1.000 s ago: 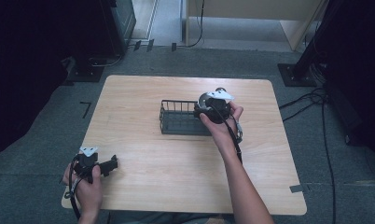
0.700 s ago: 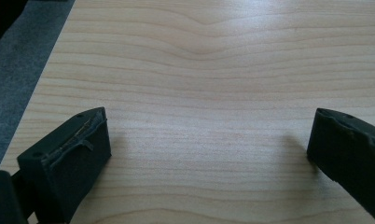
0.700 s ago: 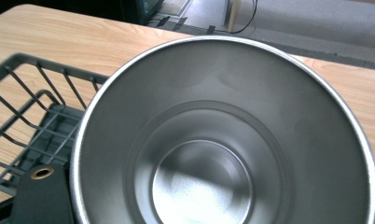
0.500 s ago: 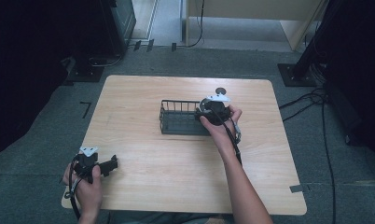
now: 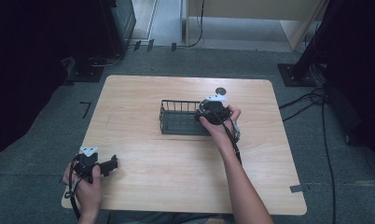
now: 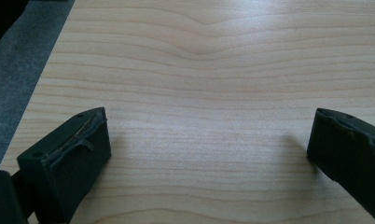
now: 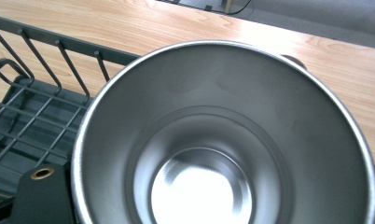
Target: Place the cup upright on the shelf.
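The right gripper [image 5: 212,111] is hovering over the right end of the black wire basket [image 5: 178,117], which is sitting near the middle of the wooden table [image 5: 143,93]. In the right gripper view, a steel cup [image 7: 223,140] is sitting right between the jaws, its open mouth facing the camera and its shiny bottom showing deep inside; the jaws are pressing against its sides at the lower corners, so the claw is clamped on the cup. The cup is hanging just beside and above the basket's wire wall, with the basket's grid floor lying to the left of it in that view. A small dark round thing [image 5: 219,91] is lying on the table just beyond the gripper; what it is cannot be told. The left gripper [image 5: 104,165] is resting near the table's near left corner, well apart from the basket, and its jaws are standing wide apart over bare wood with nothing between them.
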A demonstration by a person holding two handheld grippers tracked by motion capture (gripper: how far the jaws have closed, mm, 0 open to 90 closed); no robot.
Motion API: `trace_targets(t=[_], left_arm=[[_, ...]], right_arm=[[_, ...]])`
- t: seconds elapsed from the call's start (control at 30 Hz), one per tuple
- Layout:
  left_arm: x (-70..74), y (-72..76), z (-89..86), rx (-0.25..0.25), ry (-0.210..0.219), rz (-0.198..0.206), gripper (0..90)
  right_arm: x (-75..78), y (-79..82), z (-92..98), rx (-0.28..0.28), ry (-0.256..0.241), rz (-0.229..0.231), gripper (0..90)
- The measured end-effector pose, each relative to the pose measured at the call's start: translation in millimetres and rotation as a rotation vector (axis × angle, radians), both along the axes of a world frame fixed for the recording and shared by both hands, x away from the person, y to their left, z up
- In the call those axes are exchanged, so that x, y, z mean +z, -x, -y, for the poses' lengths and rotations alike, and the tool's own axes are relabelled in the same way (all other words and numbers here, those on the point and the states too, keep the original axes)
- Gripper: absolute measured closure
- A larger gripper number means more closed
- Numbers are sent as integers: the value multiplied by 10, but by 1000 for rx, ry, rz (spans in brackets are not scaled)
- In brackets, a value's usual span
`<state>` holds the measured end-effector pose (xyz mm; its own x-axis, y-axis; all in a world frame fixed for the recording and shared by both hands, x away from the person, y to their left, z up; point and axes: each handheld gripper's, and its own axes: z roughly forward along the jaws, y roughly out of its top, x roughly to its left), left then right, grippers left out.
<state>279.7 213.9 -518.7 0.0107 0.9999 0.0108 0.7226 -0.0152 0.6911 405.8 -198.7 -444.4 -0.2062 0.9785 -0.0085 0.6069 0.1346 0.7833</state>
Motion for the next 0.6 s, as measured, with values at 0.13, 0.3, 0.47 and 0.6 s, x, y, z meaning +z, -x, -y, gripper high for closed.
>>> trace_targets(t=[0.13,0.3,0.47,0.6], left_arm=[[0,0,0,0,0,0,0],[0,0,1,0,0,0,0],[0,0,1,0,0,0,0],[0,0,1,0,0,0,0]], right_arm=[[-3,-6,14,3,-9,-4,181],[-5,-5,23,10,-11,-2,179],[18,16,19,22,-27,-3,121],[48,21,29,42,-45,-12,60]])
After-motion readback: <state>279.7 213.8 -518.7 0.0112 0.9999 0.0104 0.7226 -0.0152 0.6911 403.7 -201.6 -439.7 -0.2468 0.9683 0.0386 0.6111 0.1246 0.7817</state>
